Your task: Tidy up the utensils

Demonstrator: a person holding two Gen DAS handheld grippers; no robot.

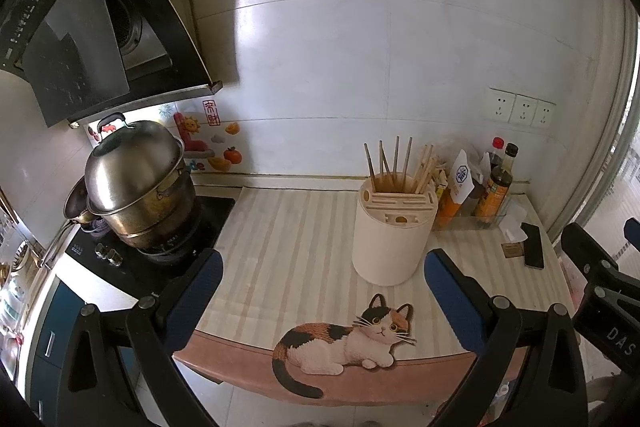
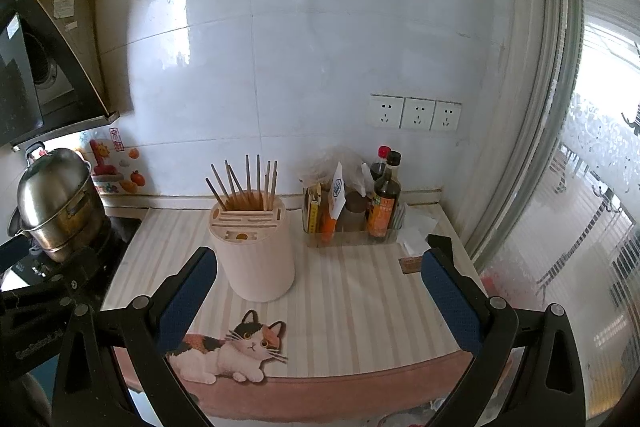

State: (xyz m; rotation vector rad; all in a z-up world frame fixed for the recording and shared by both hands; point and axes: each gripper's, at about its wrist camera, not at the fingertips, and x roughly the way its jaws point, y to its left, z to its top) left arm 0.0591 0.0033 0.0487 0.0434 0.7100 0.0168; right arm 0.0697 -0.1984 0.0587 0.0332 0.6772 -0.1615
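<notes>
I hold both my left hand-held gripper [image 1: 322, 291] and right hand-held gripper [image 2: 318, 287] spread wide and empty, near the chopstick holder [image 2: 253, 251] on the table [image 2: 360, 307].

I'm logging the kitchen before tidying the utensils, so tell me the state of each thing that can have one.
left gripper: open, empty, above the mat's front.
right gripper: open, empty.
utensil holder: upright on the cat mat.
chopsticks: standing in the holder's rear compartment.
knife slots: empty.
steamer pot: lidded, on the stove.
sauce bottles: capped, upright in the clear tray.
phone: flat, screen dark.
</notes>
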